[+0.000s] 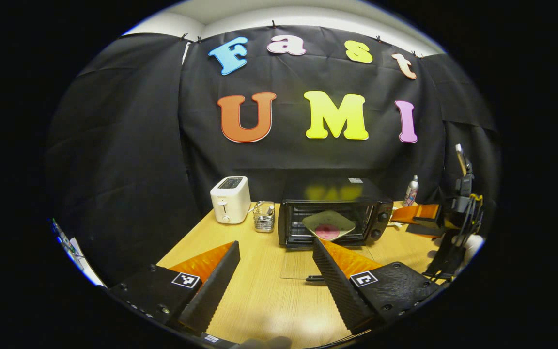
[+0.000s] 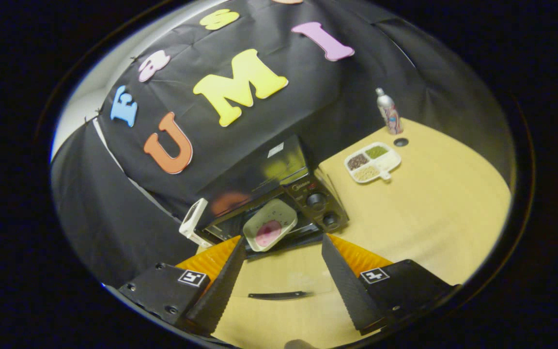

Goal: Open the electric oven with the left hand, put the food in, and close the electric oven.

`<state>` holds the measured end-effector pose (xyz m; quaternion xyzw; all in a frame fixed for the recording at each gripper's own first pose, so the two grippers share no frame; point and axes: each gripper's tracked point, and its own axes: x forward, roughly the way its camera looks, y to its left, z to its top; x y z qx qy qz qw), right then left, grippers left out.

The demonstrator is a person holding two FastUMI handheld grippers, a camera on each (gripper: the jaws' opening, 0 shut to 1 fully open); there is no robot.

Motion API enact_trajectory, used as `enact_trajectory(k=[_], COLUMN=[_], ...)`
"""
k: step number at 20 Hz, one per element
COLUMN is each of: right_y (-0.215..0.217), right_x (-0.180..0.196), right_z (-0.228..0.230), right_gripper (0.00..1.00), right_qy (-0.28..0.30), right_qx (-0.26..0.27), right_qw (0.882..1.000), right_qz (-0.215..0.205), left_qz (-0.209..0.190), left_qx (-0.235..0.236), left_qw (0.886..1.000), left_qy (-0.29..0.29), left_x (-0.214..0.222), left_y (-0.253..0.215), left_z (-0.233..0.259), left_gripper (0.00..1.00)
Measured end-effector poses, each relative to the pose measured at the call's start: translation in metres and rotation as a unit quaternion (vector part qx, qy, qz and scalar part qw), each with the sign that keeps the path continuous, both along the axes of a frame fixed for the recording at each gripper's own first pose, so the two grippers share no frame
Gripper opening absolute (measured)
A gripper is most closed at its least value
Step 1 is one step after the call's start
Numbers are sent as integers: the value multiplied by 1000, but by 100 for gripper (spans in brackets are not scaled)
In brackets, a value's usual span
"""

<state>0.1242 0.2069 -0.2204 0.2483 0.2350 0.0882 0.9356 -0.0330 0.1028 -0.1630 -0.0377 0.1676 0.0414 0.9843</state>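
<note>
Looking along my left gripper (image 1: 274, 271), I see its fingers spread wide with nothing between them, hovering over the wooden table (image 1: 279, 300). At twelve o'clock from it sits the electric oven (image 1: 334, 213), its glass door dropped flat onto the table toward me, the door's dark handle (image 1: 317, 278) lying just ahead of my fingertips. Inside the oven's mouth rests a pale plate (image 1: 328, 225) carrying a pink piece of food (image 1: 327, 231). At about ten o'clock from the oven stands a white toaster (image 1: 231, 199), with a small wire basket (image 1: 264, 217) between them. My right gripper (image 2: 284, 271) is likewise spread and empty; from its view the plate sits at twelve o'clock in the oven opening. A divided snack tray (image 2: 373, 162) and a bottle (image 2: 389, 112) sit at two o'clock.
</note>
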Motion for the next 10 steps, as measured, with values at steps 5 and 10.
enact_trajectory(k=[5, 10], right_y=[-63, -112], right_x=[-48, -87], right_z=[12, 20], right_gripper=[94, 95], right_qy=[-25, -42], right_qx=[-114, -203], right_qw=[993, 977], right_qz=[-28, -51], left_qz=[-27, -60], left_qx=[-12, -26], left_qw=[999, 997], left_qy=[14, 46], left_x=[4, 11], left_y=[-24, -53], left_z=[-37, -87], left_gripper=[97, 96])
